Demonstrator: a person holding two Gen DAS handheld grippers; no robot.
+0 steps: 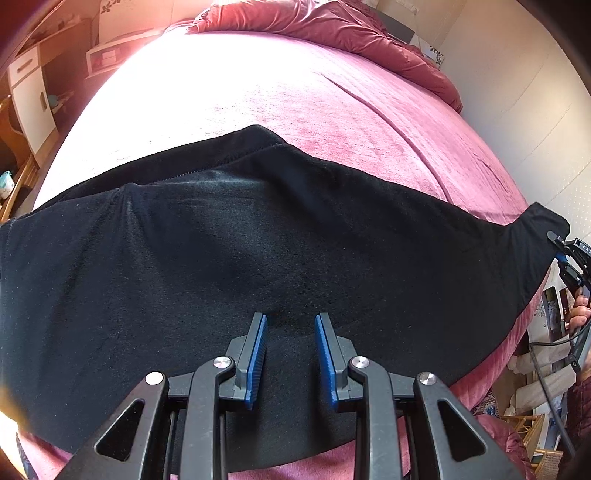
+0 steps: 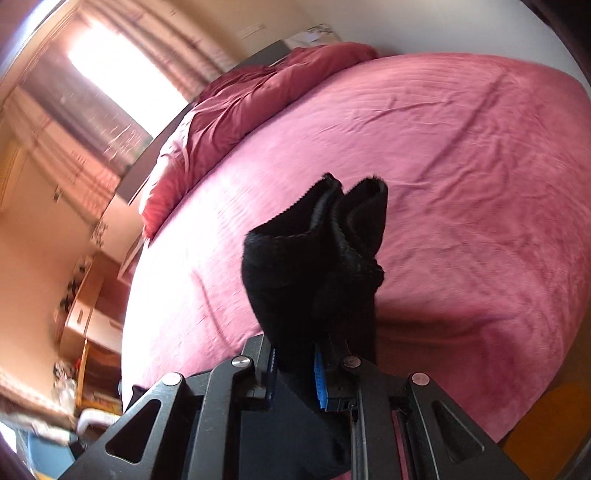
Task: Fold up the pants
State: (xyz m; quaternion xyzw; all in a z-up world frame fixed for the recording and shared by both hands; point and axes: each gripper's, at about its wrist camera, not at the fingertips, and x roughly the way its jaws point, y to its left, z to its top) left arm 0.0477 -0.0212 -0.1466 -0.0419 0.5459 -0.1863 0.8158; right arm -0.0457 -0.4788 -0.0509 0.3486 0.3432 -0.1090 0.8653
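Black pants point(image 1: 221, 240) lie across a pink bed point(image 1: 295, 92), from the left edge to the far right. My left gripper point(image 1: 291, 332) points down over their middle near the front edge. Its blue pads point(image 1: 258, 354) stand a little apart with black cloth filling the gap, and a pinch cannot be made out. At the far right my right gripper point(image 1: 565, 254) holds the raised leg end. In the right wrist view my right gripper point(image 2: 295, 354) is shut on the pants point(image 2: 314, 258), whose two cuffs stick up above the bed point(image 2: 443, 166).
A crumpled red duvet point(image 1: 332, 26) lies at the head of the bed, also seen as the duvet point(image 2: 240, 110). White and wooden cabinets point(image 1: 29, 85) stand left of the bed. A hand point(image 1: 580, 314) and cluttered shelves show at the right. A bright curtained window point(image 2: 110, 62) is behind.
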